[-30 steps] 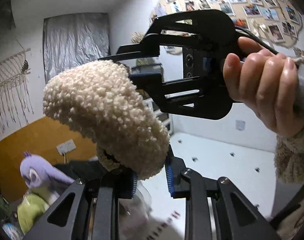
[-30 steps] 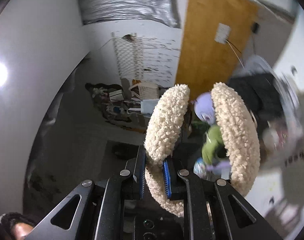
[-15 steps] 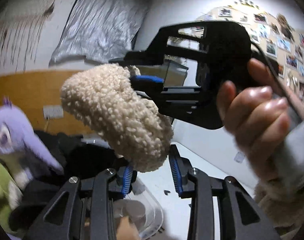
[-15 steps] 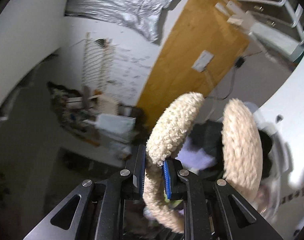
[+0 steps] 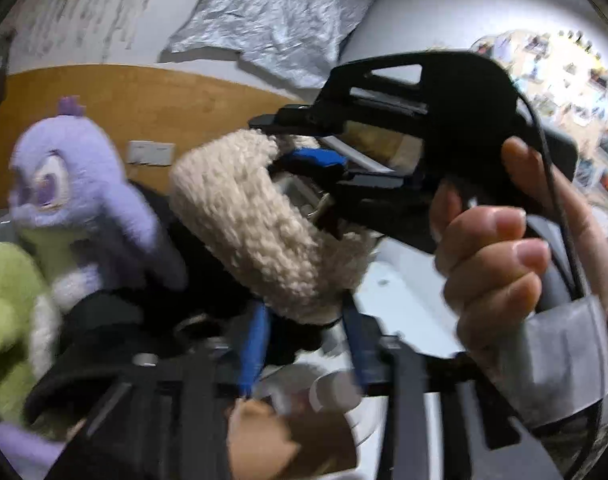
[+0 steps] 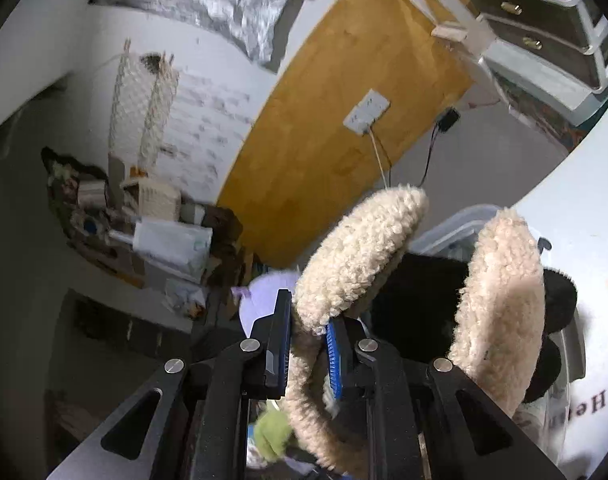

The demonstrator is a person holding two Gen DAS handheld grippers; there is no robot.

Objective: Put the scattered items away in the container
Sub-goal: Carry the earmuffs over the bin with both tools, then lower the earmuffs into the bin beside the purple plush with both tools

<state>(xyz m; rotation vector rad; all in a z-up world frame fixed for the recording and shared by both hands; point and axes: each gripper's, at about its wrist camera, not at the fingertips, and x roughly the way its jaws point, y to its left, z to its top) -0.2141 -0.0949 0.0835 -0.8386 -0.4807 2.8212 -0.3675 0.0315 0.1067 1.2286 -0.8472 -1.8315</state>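
Nearest the right wrist camera, the right gripper [image 6: 308, 354] pinches the fuzzy band of a pair of cream earmuffs [image 6: 356, 264], whose two pads stand up in front of it. In the left wrist view the left gripper [image 5: 304, 344] has its fingers spread on either side of the lower end of the same earmuffs, without clearly pressing them. The earmuffs hang in the air just above a clear plastic bin [image 6: 464, 222], so they are not yet put away. Just beyond, the bin holds a dark garment [image 6: 416, 300] and a purple plush toy [image 5: 72, 184] beside a green plush toy [image 5: 8, 296]. The person's hand [image 5: 500, 272] grips the right tool's handle, held level across the left camera's view.
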